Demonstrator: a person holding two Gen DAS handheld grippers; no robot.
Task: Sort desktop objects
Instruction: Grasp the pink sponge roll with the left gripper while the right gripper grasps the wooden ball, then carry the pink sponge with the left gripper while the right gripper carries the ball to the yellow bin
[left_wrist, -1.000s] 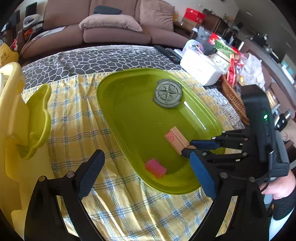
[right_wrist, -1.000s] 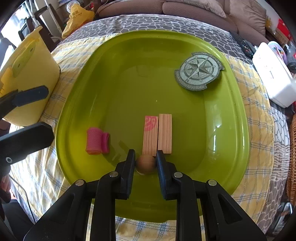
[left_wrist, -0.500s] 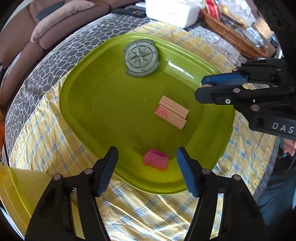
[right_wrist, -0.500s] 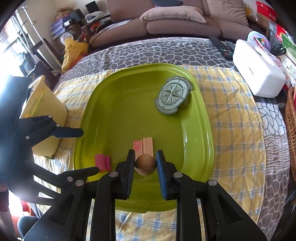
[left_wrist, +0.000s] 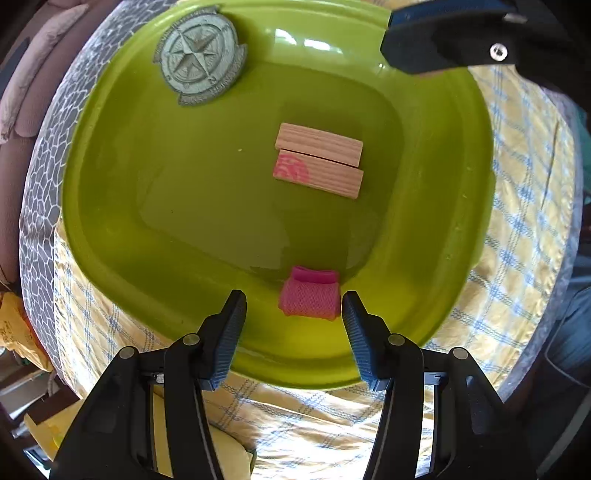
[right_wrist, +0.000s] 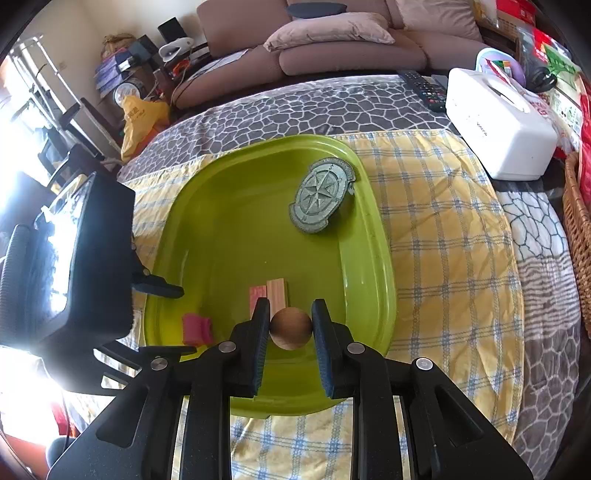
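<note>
Closing on the small pink ribbed fabric roll (left_wrist: 309, 297), the left claw (left_wrist: 293, 325) stands pointed straight down over the near wall of the lime-green plastic tray (left_wrist: 110, 206). The roll lies between its blue pads (left_wrist: 232, 332), offset toward the right-hand pad, and neither pad touches it yet. The step in hand appears to be the pick-up of this roll for sorting. The next move calls for a slight shift to centre the roll, a little more descent, then a firm pinch; the tray wall close behind the pads may foul the approach.

The right claw (right_wrist: 290, 326), angled steeply downward and held clear above the tray floor, is clamped narrow on a round wooden ball (right_wrist: 291, 328), both pads pressing its sides. It needs only a destination.

Remaining in the tray: two light wooden rectangular blocks (left_wrist: 319, 160) lying side by side and touching, one bearing a pink mark, and a grey-green compass-rose medallion (left_wrist: 199, 55) leaning at the far corner. The tray sits on a yellow and blue checked cloth (right_wrist: 443, 236) spread over the bench. A white plastic box (right_wrist: 498, 125) stands well apart from the tray, beyond the cloth's far corner.
</note>
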